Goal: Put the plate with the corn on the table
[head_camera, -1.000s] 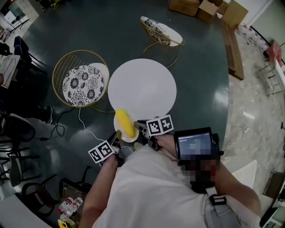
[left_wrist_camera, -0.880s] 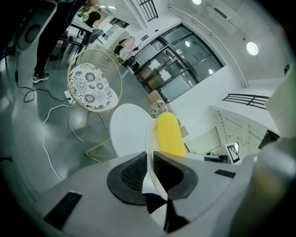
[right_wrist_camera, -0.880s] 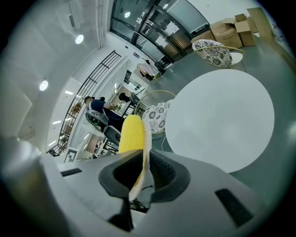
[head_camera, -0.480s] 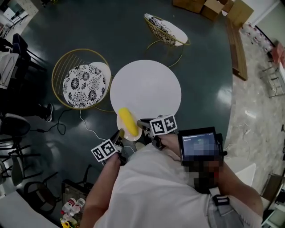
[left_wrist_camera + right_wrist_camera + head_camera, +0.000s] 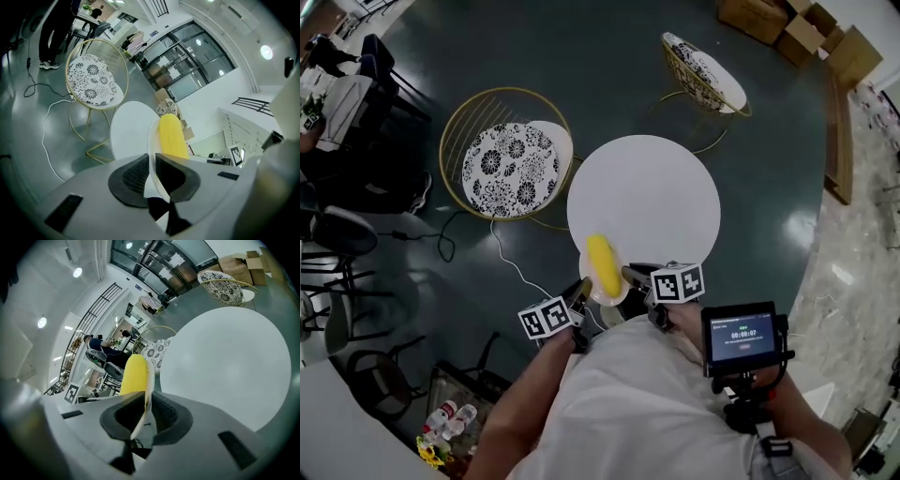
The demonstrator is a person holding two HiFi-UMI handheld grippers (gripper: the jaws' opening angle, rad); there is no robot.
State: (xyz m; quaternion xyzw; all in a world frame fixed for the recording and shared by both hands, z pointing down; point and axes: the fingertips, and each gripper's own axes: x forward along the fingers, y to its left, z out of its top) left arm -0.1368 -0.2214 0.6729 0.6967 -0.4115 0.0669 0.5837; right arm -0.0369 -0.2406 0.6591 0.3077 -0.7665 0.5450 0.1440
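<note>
You hold the plate [image 5: 606,296] by opposite edges: your left gripper [image 5: 152,174] has its jaws closed on one rim, and your right gripper [image 5: 145,411] pinches the other. The corn [image 5: 601,262] lies on the plate, at the near rim of the round white table [image 5: 656,187]. A gold wire chair [image 5: 508,167] stands just left of the table, a second chair [image 5: 705,73] stands beyond it, and a white cable [image 5: 508,264] trails across the floor on your left.

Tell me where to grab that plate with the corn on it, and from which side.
Take the plate by its thin rim at two opposite edges, one gripper from each side, kept level. The corn lies along the middle, so only the edges are free. That is the hold now: left gripper and right gripper are each shut on the rim.
</note>
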